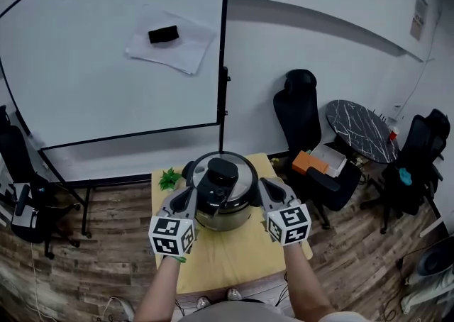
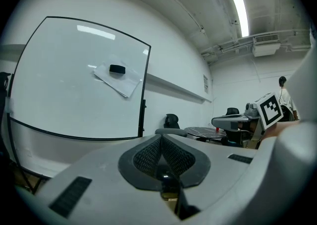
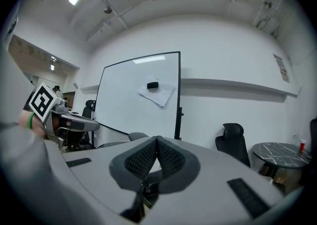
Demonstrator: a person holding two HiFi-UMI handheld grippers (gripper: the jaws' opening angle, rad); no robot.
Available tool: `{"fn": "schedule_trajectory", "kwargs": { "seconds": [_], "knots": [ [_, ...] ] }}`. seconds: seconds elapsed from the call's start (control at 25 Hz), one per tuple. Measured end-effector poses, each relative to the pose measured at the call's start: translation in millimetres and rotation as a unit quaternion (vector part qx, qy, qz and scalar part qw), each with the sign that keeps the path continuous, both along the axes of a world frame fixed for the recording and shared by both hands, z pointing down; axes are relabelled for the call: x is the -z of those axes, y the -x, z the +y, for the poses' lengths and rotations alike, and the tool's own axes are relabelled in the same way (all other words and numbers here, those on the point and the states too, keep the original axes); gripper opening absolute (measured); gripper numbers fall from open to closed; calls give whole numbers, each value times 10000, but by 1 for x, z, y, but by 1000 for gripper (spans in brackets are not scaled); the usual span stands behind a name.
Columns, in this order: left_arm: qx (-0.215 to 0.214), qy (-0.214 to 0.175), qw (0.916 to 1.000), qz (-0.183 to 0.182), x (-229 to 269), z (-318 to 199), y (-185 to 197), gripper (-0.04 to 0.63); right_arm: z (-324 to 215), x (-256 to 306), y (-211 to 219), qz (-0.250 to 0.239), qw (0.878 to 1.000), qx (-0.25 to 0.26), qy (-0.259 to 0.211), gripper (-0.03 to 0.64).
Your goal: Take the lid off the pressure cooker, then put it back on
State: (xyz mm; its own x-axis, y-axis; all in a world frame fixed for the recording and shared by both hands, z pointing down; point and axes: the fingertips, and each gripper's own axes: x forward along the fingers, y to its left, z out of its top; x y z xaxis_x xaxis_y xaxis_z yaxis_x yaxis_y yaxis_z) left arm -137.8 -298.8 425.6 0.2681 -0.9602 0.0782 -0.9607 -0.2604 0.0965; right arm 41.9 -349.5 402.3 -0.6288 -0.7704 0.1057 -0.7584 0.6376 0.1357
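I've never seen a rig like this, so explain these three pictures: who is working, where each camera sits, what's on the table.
No robot here: a person holds a two-jaw gripper in each hand. The head view looks down from the person's head: left gripper and right gripper flank a pressure cooker, lid on, on a small wooden table beside a green plant. The other two pictures come from cameras riding on the grippers; both show shut jaws holding nothing, facing a whiteboard.
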Motion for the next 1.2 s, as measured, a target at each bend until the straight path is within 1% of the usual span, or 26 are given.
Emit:
{"fn": "schedule_trajectory", "kwargs": {
  "seconds": [0.24, 0.72, 1.2],
  "knots": [
    [2, -14, 10000, 56, -2, 6, 0, 15, 10, -6, -11, -248, 9996, -32, 105, 0],
    [88, -44, 9999, 54, -1, 11, 8, 15, 14, -2, -3, -290, 9994, 123, 116, 2],
    [86, -40, 9999, 90, 1, 12, 7, 15, 18, 0, 0, -288, 9992, 224, 154, 2]
  ]
}}
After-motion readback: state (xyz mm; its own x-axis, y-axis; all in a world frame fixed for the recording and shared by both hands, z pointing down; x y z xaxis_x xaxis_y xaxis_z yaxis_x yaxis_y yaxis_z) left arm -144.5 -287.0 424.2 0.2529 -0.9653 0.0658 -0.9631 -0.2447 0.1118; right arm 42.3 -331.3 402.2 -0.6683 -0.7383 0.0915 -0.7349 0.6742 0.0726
